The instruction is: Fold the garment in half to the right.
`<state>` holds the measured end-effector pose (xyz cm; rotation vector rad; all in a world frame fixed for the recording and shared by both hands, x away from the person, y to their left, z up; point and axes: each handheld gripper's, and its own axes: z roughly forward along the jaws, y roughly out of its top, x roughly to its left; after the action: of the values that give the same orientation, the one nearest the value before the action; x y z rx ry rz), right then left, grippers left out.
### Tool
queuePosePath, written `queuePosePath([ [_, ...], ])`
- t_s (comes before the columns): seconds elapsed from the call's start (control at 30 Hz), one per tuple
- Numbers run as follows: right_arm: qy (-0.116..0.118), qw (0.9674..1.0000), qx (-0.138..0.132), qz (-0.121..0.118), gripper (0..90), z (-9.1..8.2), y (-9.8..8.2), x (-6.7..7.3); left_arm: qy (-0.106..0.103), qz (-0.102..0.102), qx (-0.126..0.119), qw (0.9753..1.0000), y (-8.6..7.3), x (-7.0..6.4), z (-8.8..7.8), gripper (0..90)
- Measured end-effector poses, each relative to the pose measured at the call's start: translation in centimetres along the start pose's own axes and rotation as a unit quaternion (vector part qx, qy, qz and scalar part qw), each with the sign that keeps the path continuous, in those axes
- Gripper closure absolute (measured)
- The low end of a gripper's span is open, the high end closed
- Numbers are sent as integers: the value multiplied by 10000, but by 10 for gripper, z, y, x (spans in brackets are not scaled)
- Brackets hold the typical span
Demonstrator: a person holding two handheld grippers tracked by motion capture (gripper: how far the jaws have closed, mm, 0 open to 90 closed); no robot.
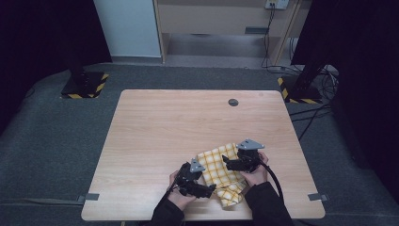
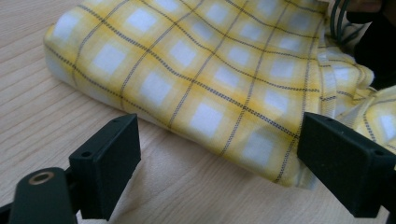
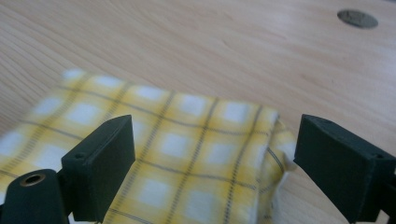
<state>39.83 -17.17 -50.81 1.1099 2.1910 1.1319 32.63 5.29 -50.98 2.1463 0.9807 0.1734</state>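
High view: left hand-held gripper (image 1: 212, 188) jaws wide, empty, at near-left edge of yellow checked cloth (image 1: 220, 165). Cloth on table (image 1: 155, 141), near front edge, partly folded; near-right part rumpled, likely needs further folding. Right hand-held gripper (image 1: 225, 161) jaws wide, empty, over cloth's right side.

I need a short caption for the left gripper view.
Open left gripper poised at the edge of a yellow checked cloth on a wooden table.
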Motion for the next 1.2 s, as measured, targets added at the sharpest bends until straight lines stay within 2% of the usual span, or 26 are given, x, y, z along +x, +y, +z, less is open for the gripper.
queuePosePath([
  [0.1, 216, 9997, -61, -30, 120, -3, 6, 6, 9, 3, 20, 10000, 0, -2, 3, 121],
  [0.17, 353, 9993, 99, -47, 119, 4, 5, 10, -5, -23, 36, 10000, 1, -2, 4, 116],
  [0.23, 362, 9992, 170, -55, 119, 7, 4, 10, 8, -22, 54, 10000, 1, -2, 5, 112],
  [0.27, 312, 9987, 387, -84, 119, 17, 0, 9, 24, -14, 87, 10000, 0, -1, 6, 111],
  [0.33, 340, 9983, 468, 4, 110, 24, -4, 6, 54, -12, 110, 9999, 0, -1, 7, 111],
  [0.4, 449, 9978, 446, 177, 110, 26, -5, 1, 61, -25, 128, 9999, 0, 0, 7, 115],
  [0.53, 627, 9970, 342, 285, 107, 29, -10, -4, 73, 31, 120, 9999, 2, -2, 7, 120],
  [0.67, 612, 9973, 315, 270, 107, 30, -11, -4, 136, 118, 215, 9996, 3, -3, 9, 125],
  [0.8, 620, 9971, 315, 297, 107, 30, -11, -4, 133, 98, 273, 9995, 3, -2, 12, 123],
  [0.87, 639, 9969, 320, 318, 106, 30, -10, -5, 141, 184, 287, 9993, 4, -3, 10, 123],
  [0.97, 659, 9966, 338, 356, 101, 24, -7, -5, -99, 187, 250, 9995, 10, 2, 4, 127],
  [1.07, 671, 9970, 304, 238, 76, 9, -1, -1, -228, -29, 67, 9997, 19, 14, -5, 128],
  [1.13, 724, 9969, 291, 105, 74, -2, 3, 3, -171, -135, 28, 9998, 24, 22, -10, 126],
  [1.2, 849, 9957, 355, 94, 74, -9, 4, 7, 19, -173, 2, 9998, 28, 28, -10, 127],
])
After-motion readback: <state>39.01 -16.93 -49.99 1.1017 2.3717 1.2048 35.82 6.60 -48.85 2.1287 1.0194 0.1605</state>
